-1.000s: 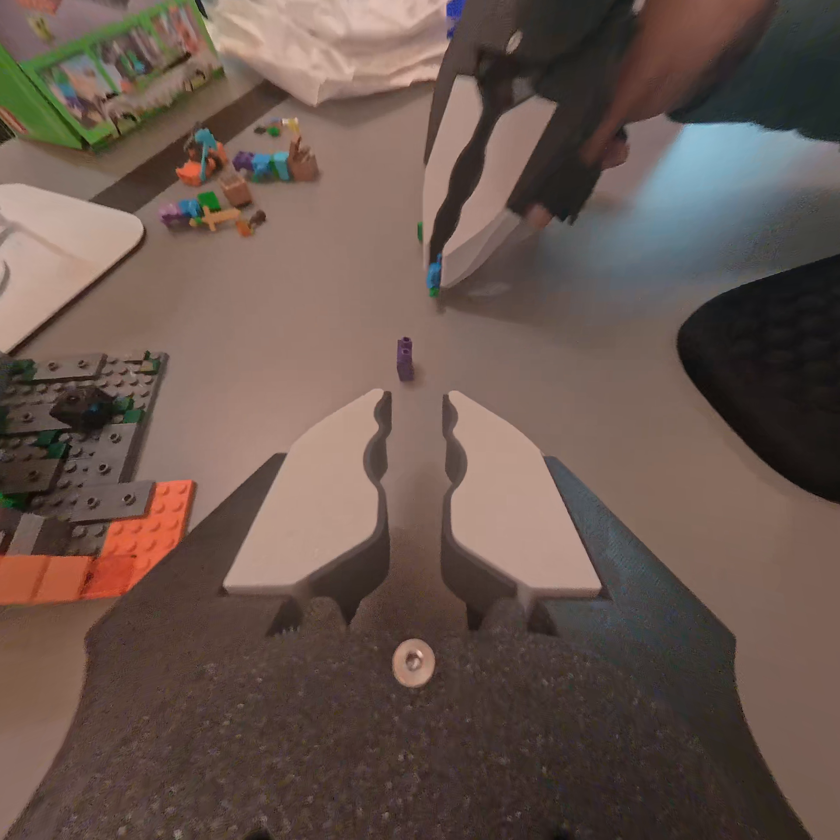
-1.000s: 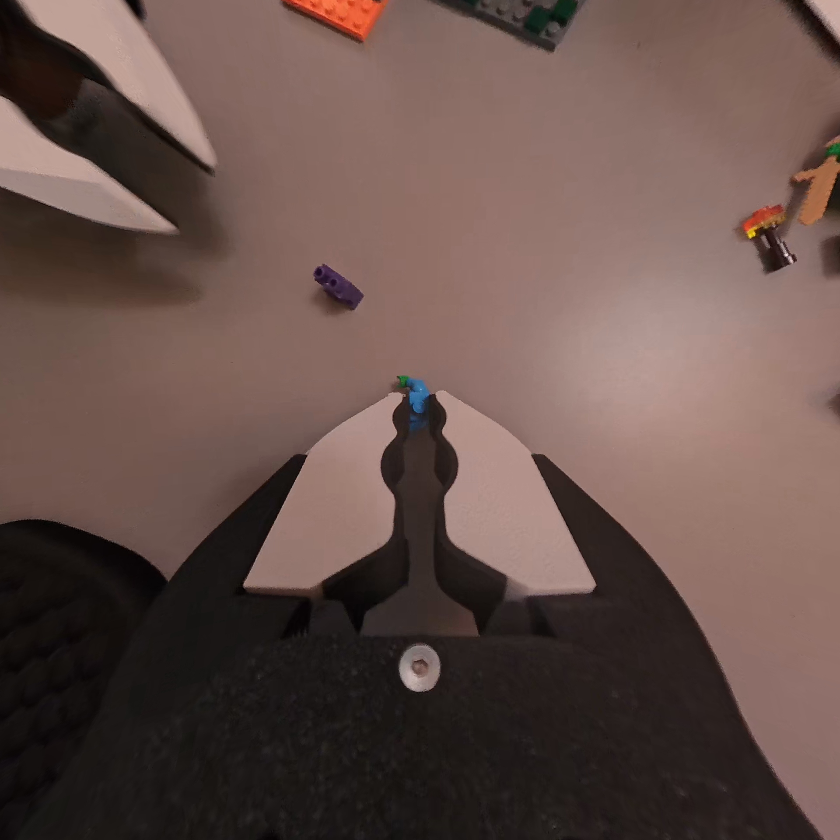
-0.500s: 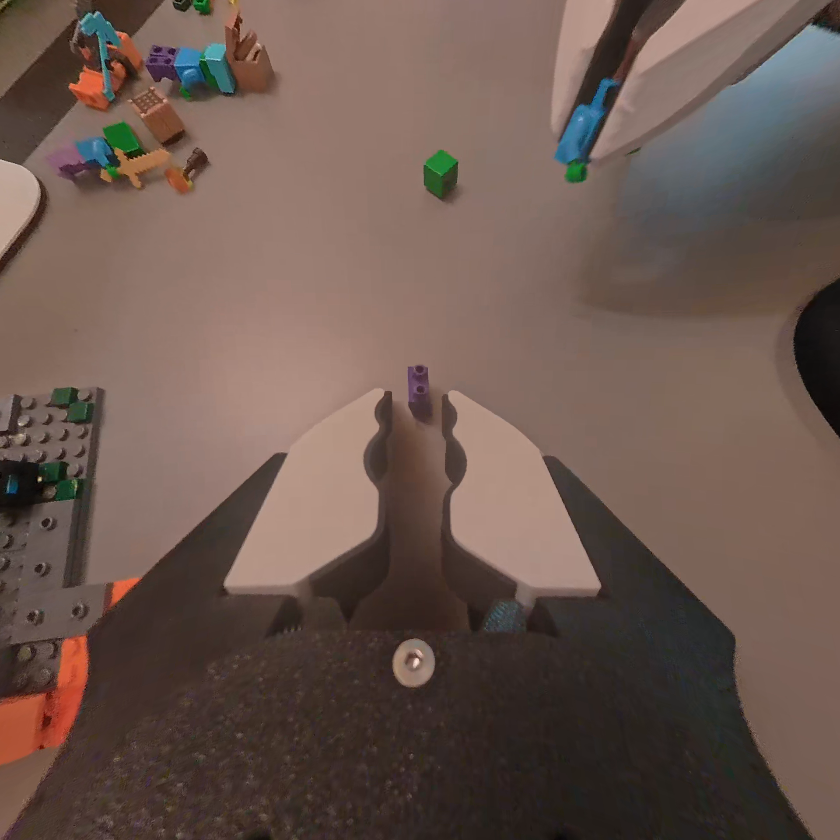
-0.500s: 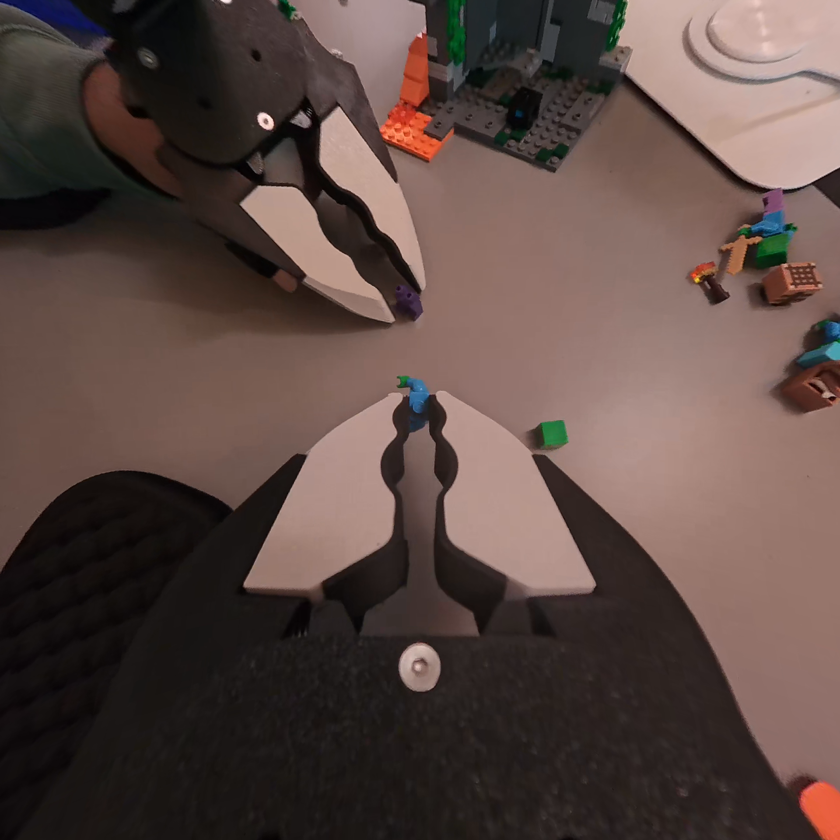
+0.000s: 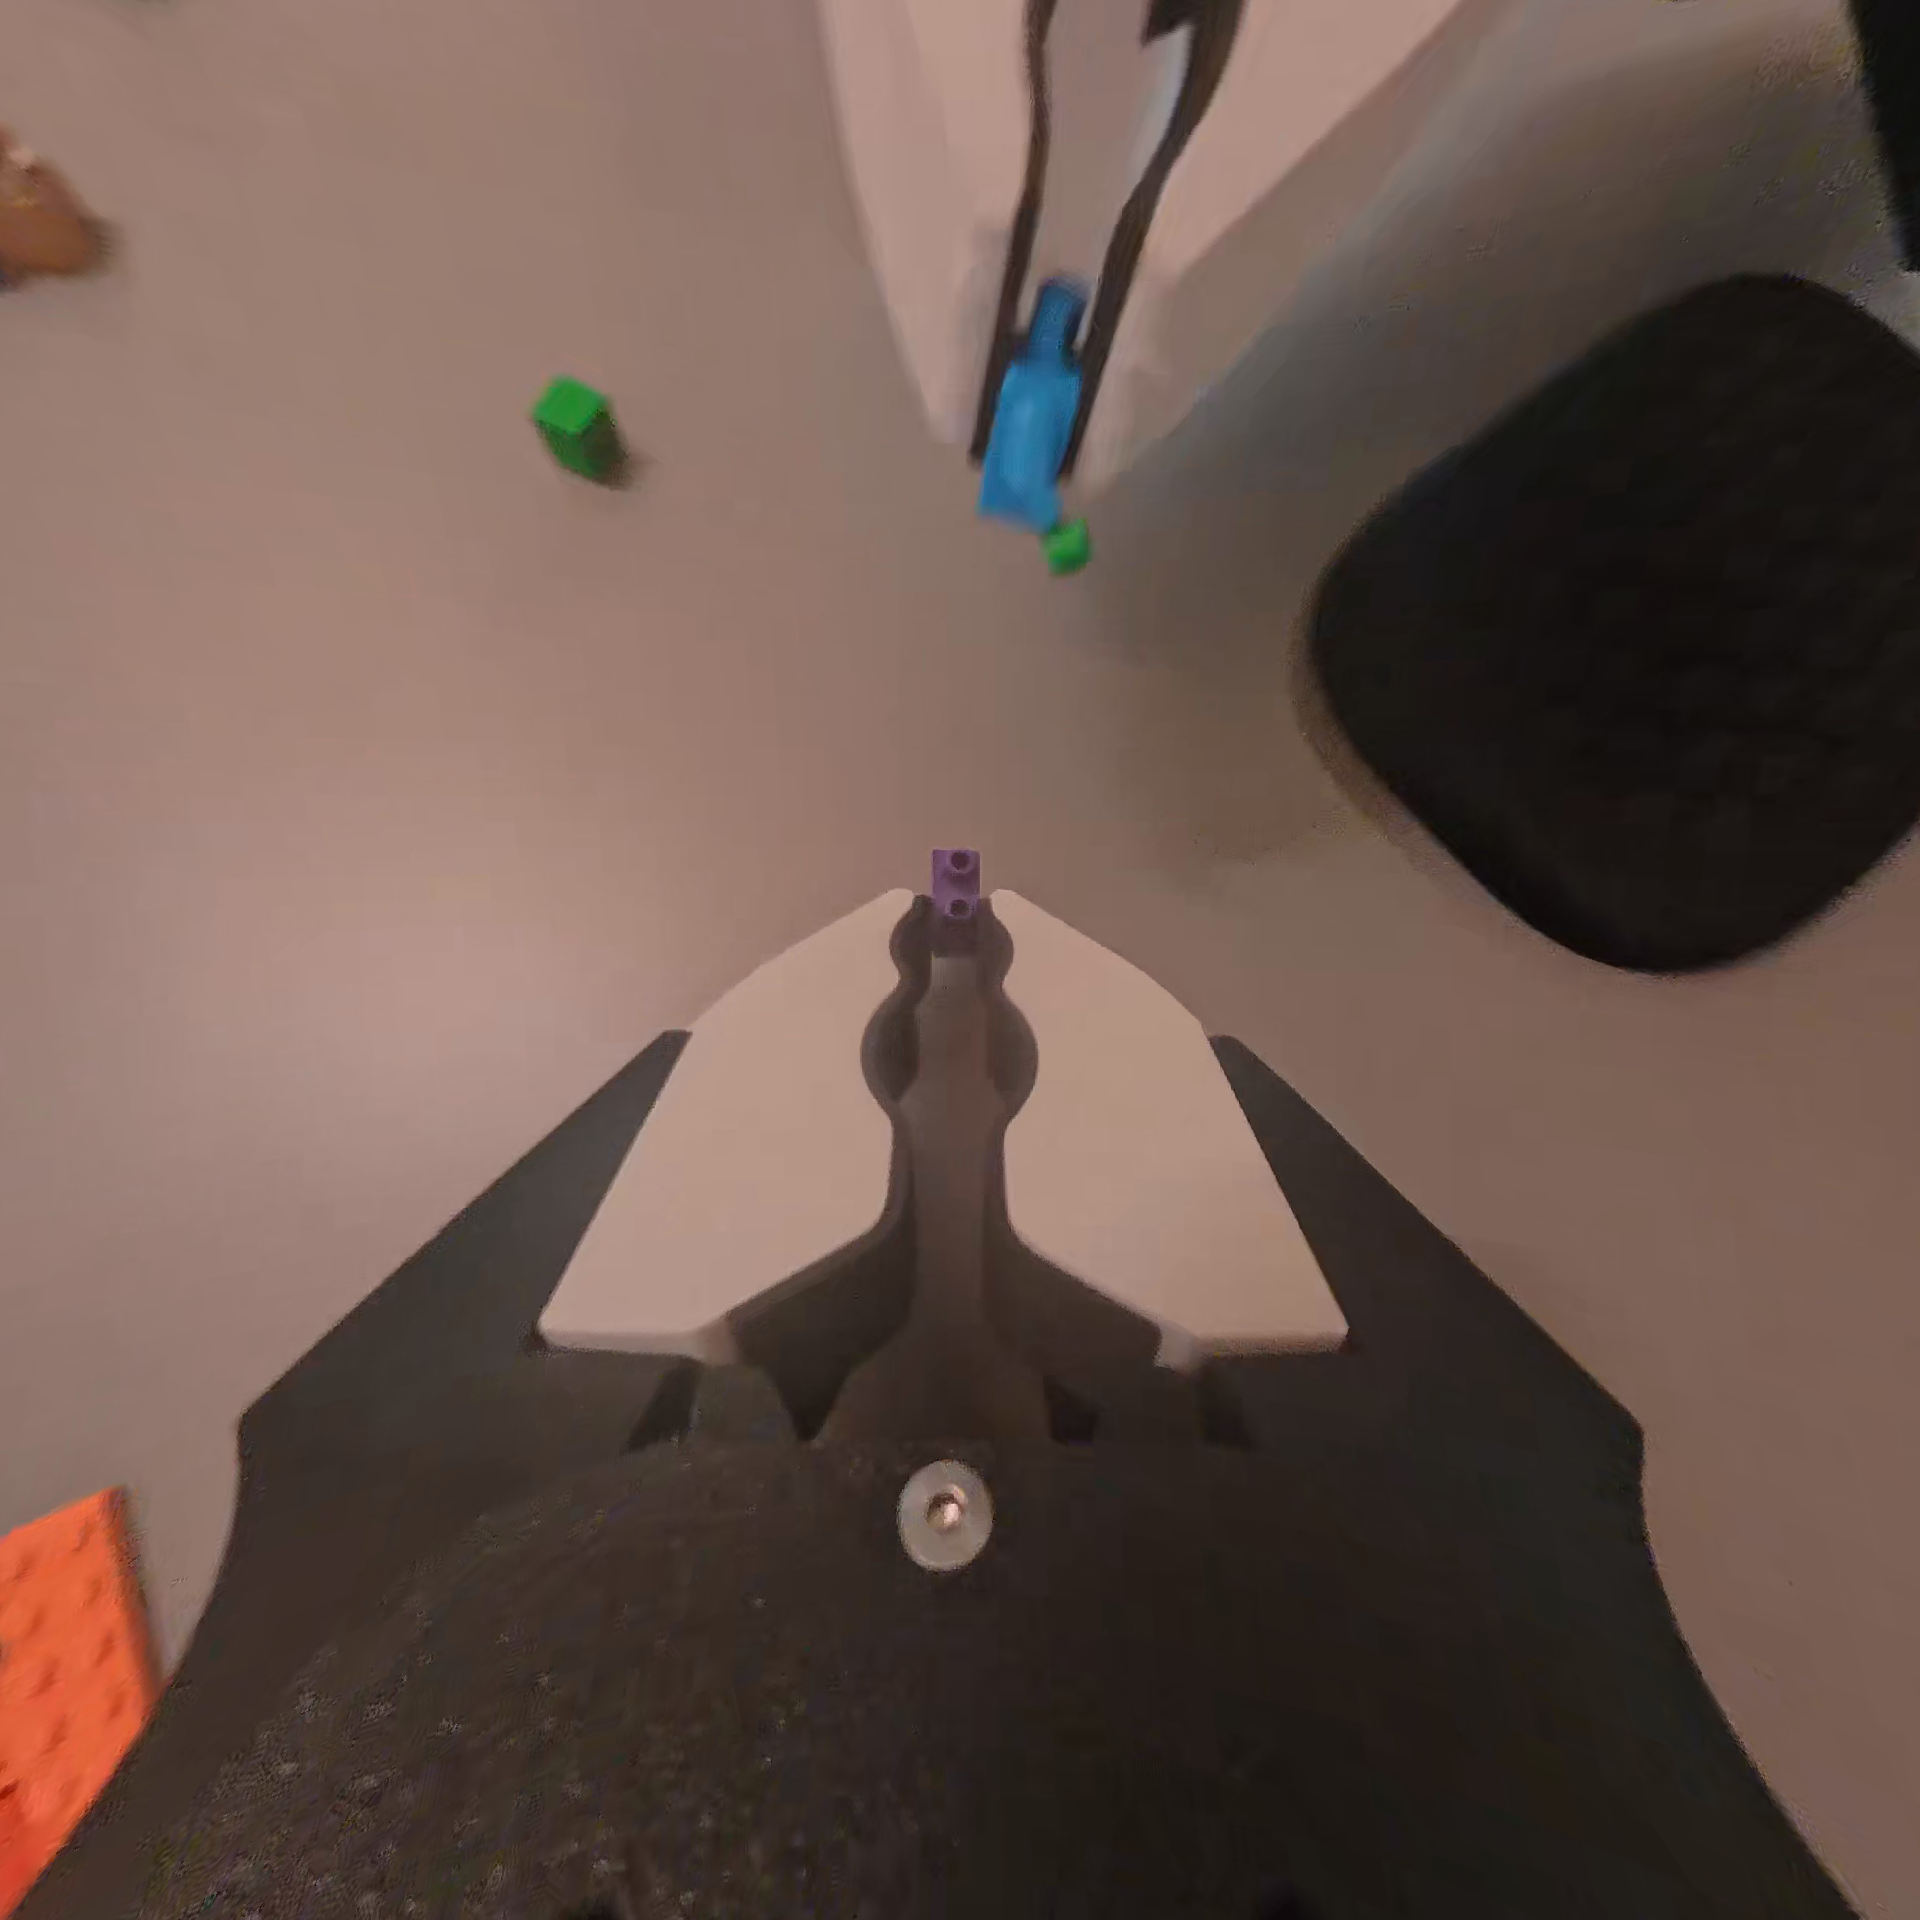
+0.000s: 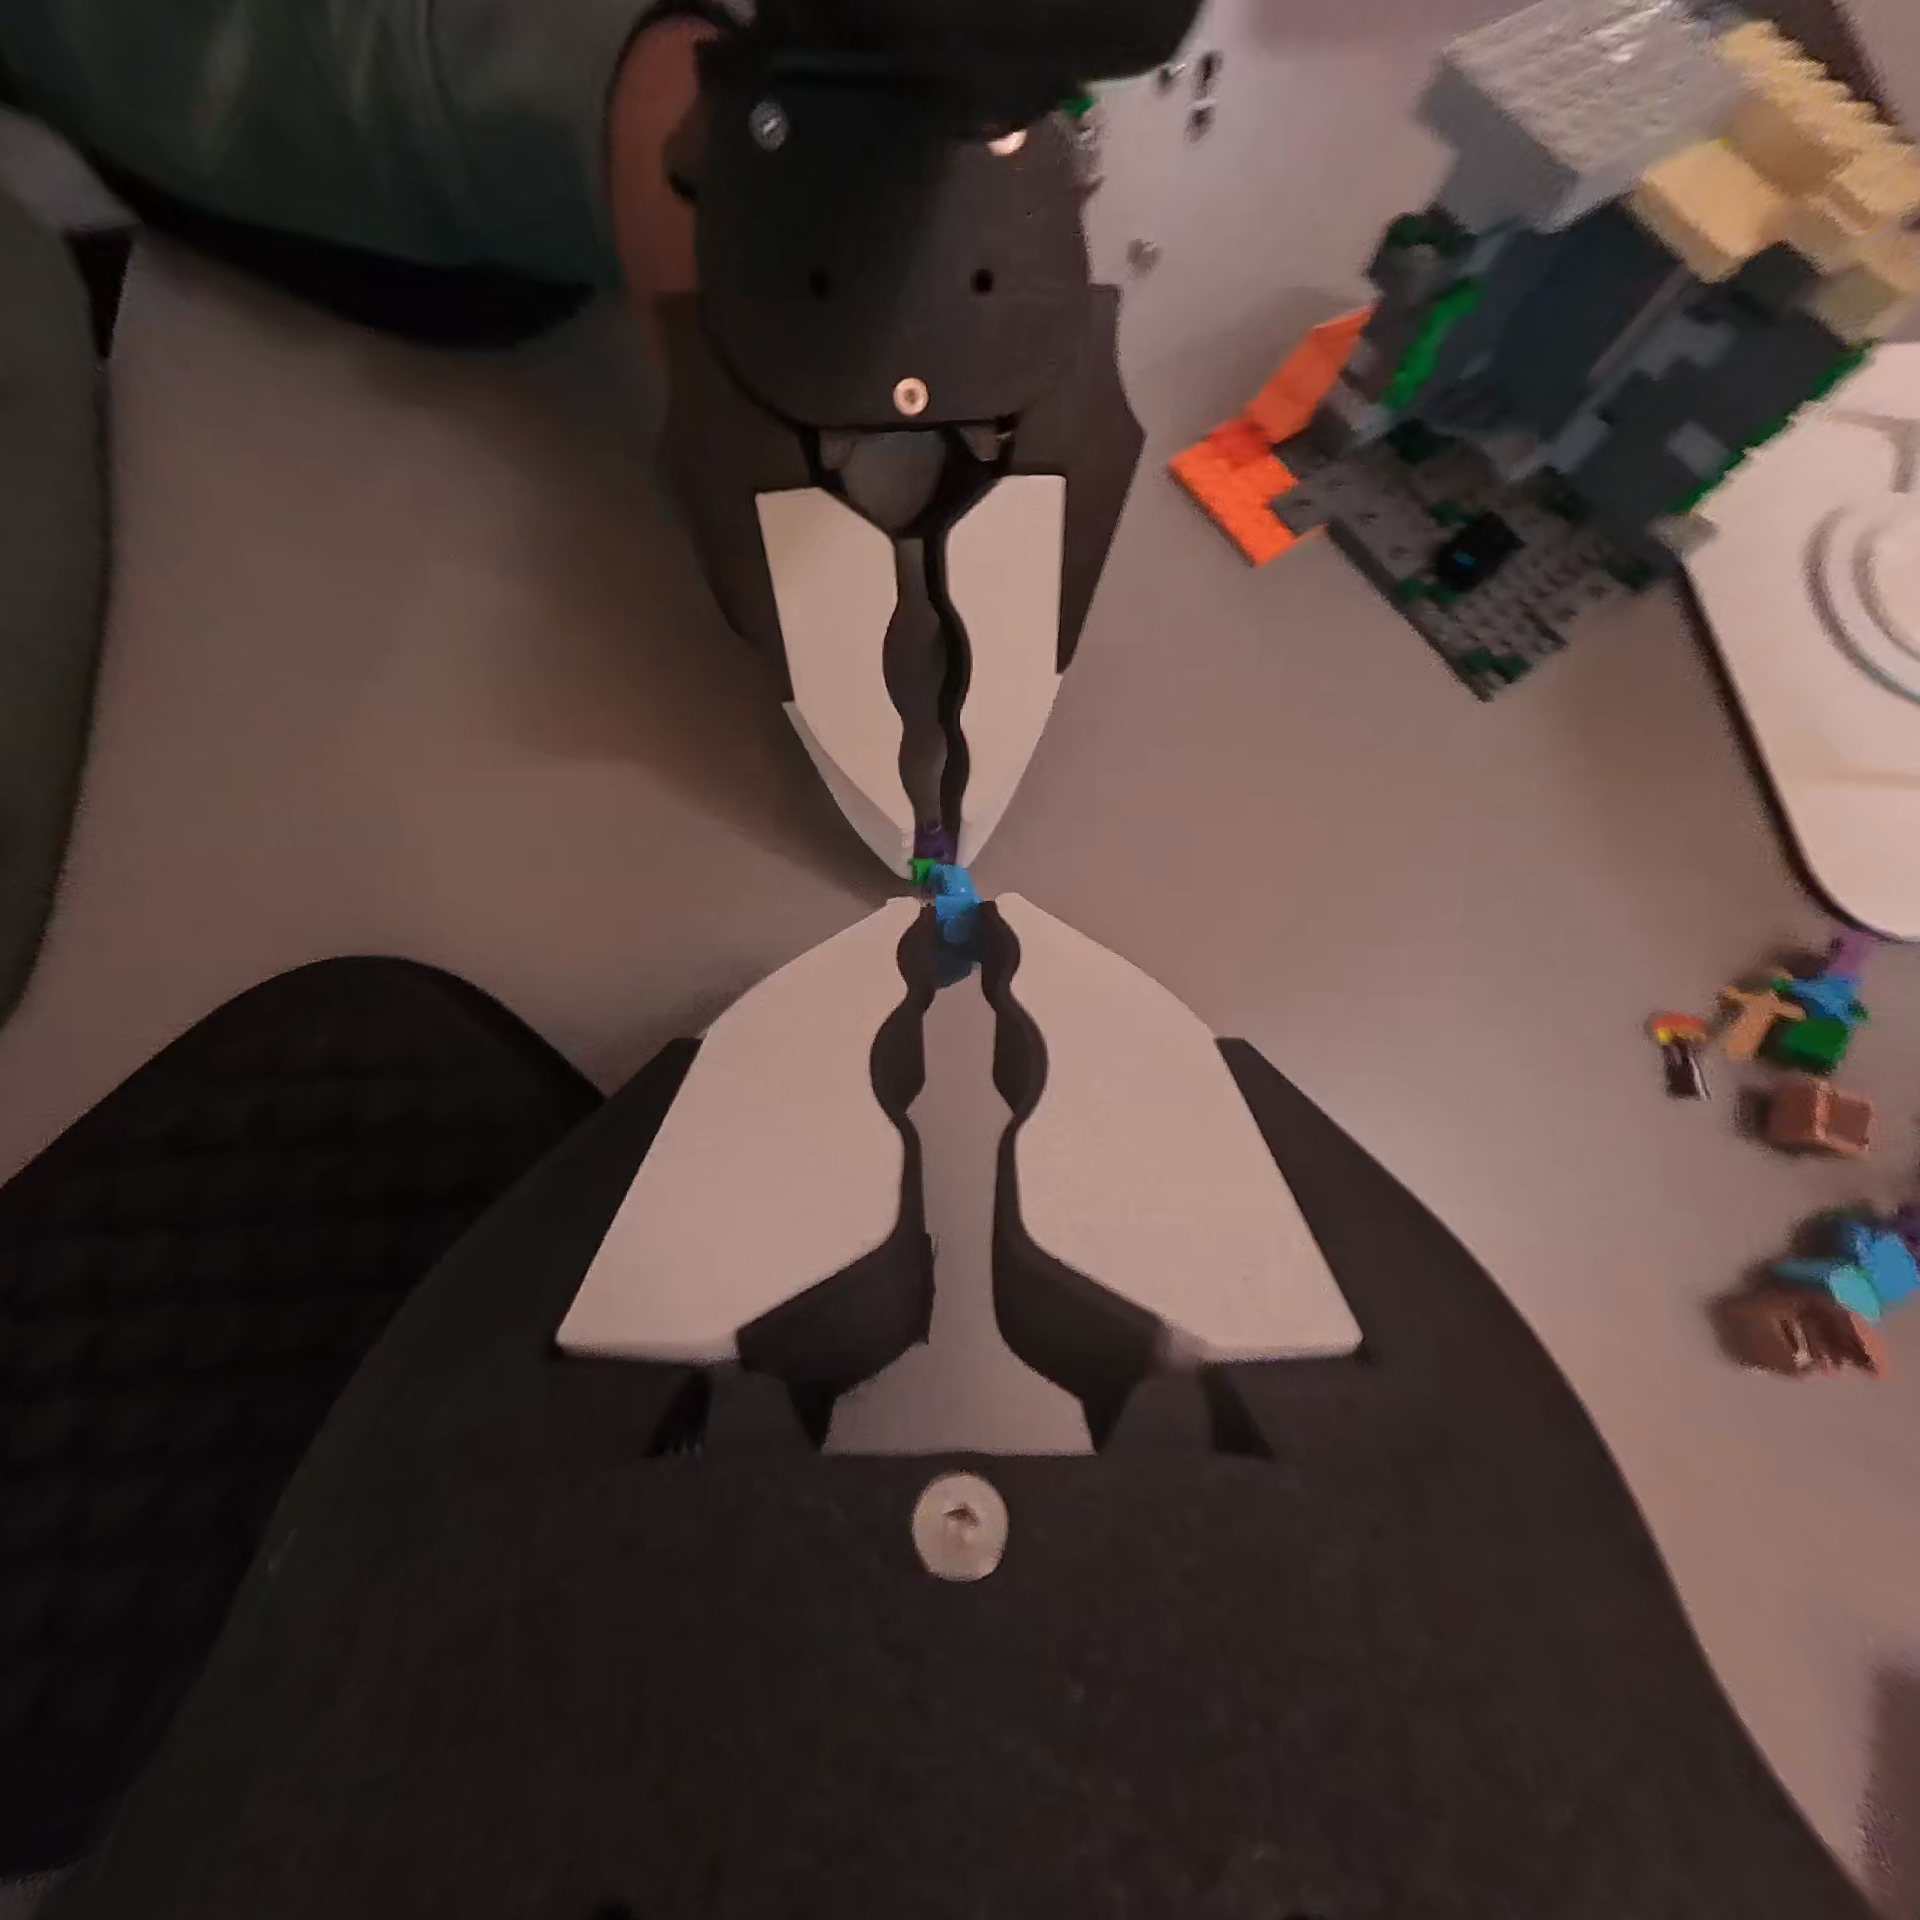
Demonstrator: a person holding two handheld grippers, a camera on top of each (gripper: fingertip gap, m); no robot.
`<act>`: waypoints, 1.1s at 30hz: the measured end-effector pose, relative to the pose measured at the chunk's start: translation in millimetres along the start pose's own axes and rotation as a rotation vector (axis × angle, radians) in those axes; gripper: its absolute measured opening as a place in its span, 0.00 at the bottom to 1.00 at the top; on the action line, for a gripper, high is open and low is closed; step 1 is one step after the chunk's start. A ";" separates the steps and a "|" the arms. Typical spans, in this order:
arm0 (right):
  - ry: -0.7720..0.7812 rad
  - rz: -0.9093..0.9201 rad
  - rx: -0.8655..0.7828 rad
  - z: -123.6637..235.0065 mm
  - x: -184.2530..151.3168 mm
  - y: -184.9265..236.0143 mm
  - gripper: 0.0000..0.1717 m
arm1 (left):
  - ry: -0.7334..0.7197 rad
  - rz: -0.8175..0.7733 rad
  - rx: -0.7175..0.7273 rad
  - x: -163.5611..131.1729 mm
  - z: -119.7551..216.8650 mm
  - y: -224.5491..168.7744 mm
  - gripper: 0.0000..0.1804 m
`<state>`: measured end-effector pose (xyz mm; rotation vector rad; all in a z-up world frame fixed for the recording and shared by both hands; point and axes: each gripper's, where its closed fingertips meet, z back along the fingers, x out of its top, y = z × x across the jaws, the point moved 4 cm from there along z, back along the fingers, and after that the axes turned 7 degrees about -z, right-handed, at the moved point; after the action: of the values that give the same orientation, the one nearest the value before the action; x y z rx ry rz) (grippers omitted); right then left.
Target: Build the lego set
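Note:
My left gripper is shut on a small purple brick, held at the fingertips above the grey table. My right gripper is shut on a blue toy piece with a green end. In the left wrist view the right gripper hangs at the top with the blue piece sticking out of its tips. In the right wrist view the left gripper faces mine tip to tip, and the purple brick is close against the blue piece's green end.
A loose green cube lies on the table. A black pad sits at the right. A grey, green and orange brick building stands at the back right, beside a white board. Several small brick figures lie at the right. The gap from one gripper's tips to the other's is roughly 7 centimetres. The loose green cube is about equally far from each gripper, around 12 centimetres.
My left gripper closed on the purple brick and lifted it off the table. Both grippers moved toward each other until their tips nearly meet. The right gripper kept hold of the blue piece.

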<state>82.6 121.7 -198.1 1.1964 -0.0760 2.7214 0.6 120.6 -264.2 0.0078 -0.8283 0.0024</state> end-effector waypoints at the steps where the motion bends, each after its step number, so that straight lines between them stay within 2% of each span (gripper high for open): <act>1: 0.035 0.027 0.021 -5.5 2.0 5.3 0.04 | 0.006 -0.017 -0.040 -0.4 -0.2 -6.6 0.04; 8: 0.227 0.113 0.076 -45.7 -8.0 33.9 0.04 | 0.071 -0.093 -0.139 -12.4 -4.7 -25.9 0.04; 14: 0.344 0.043 0.019 -52.4 -36.9 18.0 0.04 | 0.078 -0.103 -0.152 -13.7 -3.6 -27.5 0.05; 18: 0.365 0.026 0.009 -53.9 -46.1 13.2 0.04 | 0.077 -0.104 -0.154 -13.7 -3.7 -28.0 0.04; 22: 0.308 0.037 0.004 -53.7 -36.0 17.0 0.10 | 0.068 -0.101 -0.153 -12.5 -2.6 -27.9 0.04; 25: 0.204 0.037 0.041 -52.8 -18.3 30.4 0.10 | 0.040 -0.104 -0.149 -7.7 2.2 -27.6 0.05; 33: 0.148 0.008 0.076 -60.1 -15.1 37.4 0.04 | 0.013 -0.121 -0.139 -1.7 7.9 -27.8 0.04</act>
<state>42.4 89.7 -249.2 1.0112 0.0417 2.8333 -6.1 92.7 -260.3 -0.0735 -0.8127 -0.1687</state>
